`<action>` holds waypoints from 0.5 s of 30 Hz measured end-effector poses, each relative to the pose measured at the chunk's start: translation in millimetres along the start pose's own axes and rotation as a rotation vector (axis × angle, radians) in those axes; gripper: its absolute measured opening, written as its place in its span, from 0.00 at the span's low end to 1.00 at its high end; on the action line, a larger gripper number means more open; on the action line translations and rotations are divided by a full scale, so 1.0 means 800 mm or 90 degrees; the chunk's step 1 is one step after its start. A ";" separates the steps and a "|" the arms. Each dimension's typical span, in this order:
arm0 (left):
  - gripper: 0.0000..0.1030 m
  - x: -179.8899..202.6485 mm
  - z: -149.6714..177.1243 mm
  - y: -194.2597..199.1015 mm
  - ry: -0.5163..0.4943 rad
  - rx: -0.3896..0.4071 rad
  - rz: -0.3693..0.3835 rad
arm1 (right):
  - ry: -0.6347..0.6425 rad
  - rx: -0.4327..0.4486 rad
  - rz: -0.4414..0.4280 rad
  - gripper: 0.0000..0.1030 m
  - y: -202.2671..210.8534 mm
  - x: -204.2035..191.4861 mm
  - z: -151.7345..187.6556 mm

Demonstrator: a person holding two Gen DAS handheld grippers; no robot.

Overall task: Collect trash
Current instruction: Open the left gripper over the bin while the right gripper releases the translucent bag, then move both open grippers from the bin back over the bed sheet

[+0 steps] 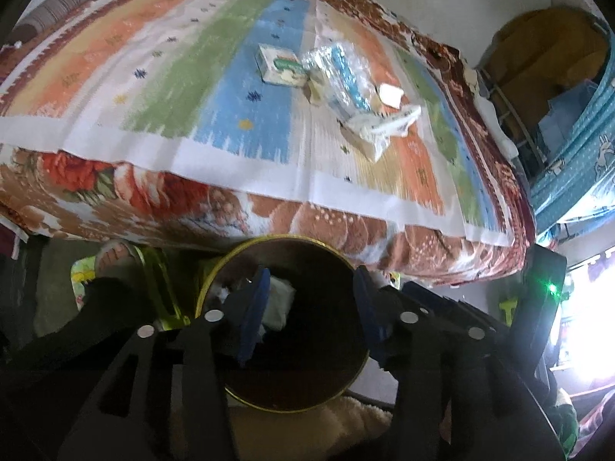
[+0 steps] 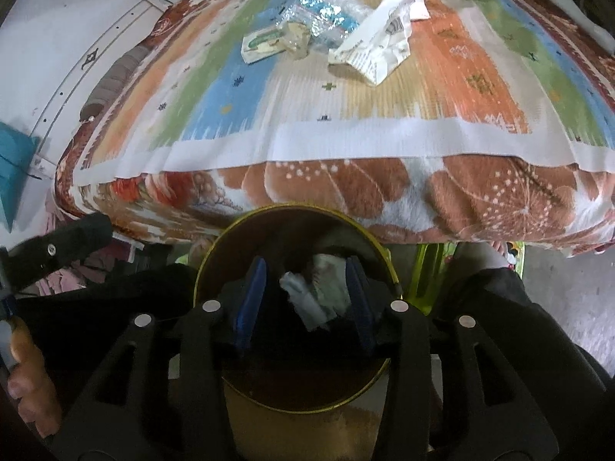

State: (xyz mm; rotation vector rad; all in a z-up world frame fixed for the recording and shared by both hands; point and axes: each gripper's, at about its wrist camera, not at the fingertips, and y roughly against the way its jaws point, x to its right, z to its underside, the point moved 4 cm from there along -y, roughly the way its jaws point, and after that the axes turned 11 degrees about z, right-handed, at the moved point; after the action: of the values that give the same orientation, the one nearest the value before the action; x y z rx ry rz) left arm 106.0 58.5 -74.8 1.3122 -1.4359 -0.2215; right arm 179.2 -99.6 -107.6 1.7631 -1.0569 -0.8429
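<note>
I find both grippers, left and right, parted and empty over the round brass-rimmed dark bin, crumpled pale scraps inside. On the striped bedcover remain a small carton, clear plastic wrapper and crumpled white paper.

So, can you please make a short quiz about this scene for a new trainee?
1. True or false: the bin already holds some trash.
2. Where does the remaining trash lie? A) floor B) bed C) chair
3. Fill in: both the left gripper and the right gripper hang above the ____.

Key:
1. True.
2. B: the small box, clear wrapper and crumpled paper lie on the bed.
3. Bin.
</note>
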 end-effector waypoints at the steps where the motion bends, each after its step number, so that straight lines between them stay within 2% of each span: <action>1: 0.50 0.001 -0.003 0.002 -0.001 0.004 -0.003 | 0.001 0.003 -0.002 0.45 0.002 -0.001 -0.001; 10: 0.72 -0.004 -0.047 0.019 -0.012 0.036 -0.044 | 0.001 0.048 -0.002 0.56 0.024 0.006 -0.036; 11: 0.76 -0.005 -0.051 0.019 -0.011 0.032 -0.042 | 0.001 0.051 -0.003 0.57 0.026 0.006 -0.041; 13: 0.77 -0.004 -0.062 0.016 -0.003 0.011 -0.005 | 0.001 0.060 -0.008 0.61 0.032 0.008 -0.051; 15: 0.79 -0.010 -0.074 0.015 0.015 0.017 -0.003 | 0.002 0.072 -0.011 0.63 0.039 0.011 -0.064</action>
State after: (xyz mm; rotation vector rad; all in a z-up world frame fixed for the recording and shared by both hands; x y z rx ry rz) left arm 143.6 98.6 -49.4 1.3357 -1.4203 -0.1895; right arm 217.2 -97.4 -60.5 1.8691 -1.1078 -0.8048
